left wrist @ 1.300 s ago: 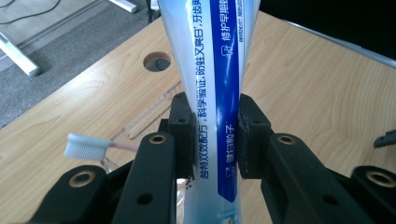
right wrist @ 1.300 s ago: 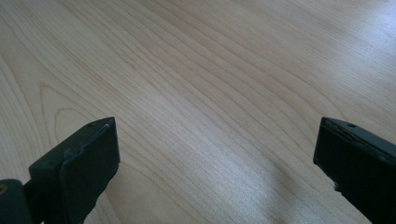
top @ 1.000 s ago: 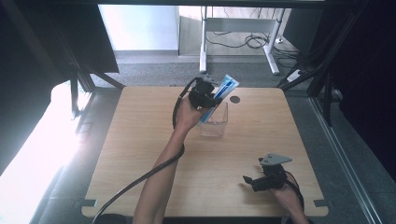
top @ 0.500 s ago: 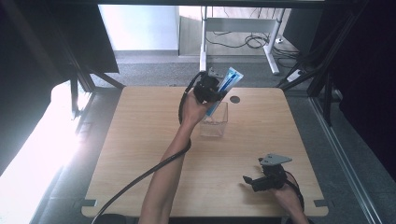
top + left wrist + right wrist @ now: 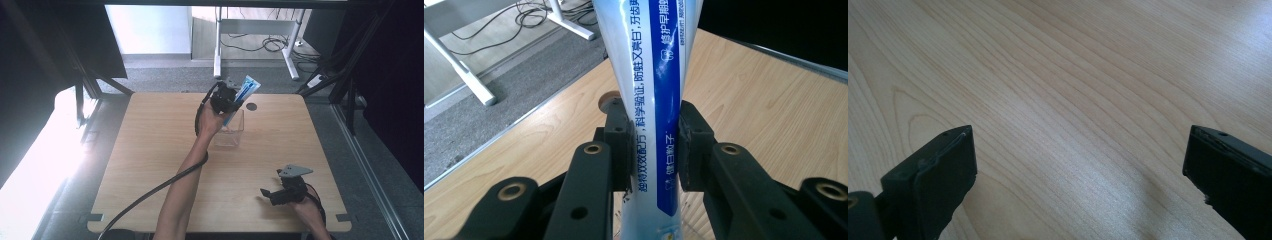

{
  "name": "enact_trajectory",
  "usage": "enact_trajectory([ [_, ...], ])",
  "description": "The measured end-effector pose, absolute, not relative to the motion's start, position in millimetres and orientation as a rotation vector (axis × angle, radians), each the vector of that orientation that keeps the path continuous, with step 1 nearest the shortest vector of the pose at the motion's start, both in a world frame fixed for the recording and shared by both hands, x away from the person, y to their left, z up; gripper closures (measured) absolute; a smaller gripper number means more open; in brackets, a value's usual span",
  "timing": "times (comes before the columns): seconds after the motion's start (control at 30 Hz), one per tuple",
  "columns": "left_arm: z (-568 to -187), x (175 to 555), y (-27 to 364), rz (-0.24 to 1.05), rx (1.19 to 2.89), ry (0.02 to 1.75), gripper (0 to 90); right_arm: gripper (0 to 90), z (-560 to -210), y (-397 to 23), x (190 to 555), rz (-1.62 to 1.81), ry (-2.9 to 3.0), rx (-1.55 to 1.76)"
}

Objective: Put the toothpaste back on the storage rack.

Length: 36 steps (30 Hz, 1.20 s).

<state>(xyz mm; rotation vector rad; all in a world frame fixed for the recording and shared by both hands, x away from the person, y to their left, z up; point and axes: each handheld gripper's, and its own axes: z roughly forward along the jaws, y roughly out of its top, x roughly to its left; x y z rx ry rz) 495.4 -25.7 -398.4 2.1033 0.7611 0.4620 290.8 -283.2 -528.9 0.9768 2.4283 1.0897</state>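
Worktop (image 5: 150,165): pale wood | clear box (image 5: 231,134): open-topped, tube's lower end dips inside | toothpaste tube (image 5: 242,95): white with blue stripe, tilted; left gripper view reads its Chinese print | left gripper (image 5: 226,100): fingers (image 5: 618,145) clamped on tube | right gripper (image 5: 286,189): fingers (image 5: 938,170) wide apart, holding nothing.

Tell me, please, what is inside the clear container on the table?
The lower end of the toothpaste tube, held by the left gripper, dips into the clear container. The hand hides part of its inside.
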Motion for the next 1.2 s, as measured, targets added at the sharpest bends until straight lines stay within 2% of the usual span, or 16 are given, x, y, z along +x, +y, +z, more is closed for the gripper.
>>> enact_trajectory([
  [0.63,-431,490,-26,0.458,2.139,0.745,71.6,1.0,-529,-283,291,1.086,2.43,0.977],
  [1.2,-442,484,-24,0.432,2.162,0.721,70.7,1.1,-530,-282,291,1.079,2.435,0.973],
])
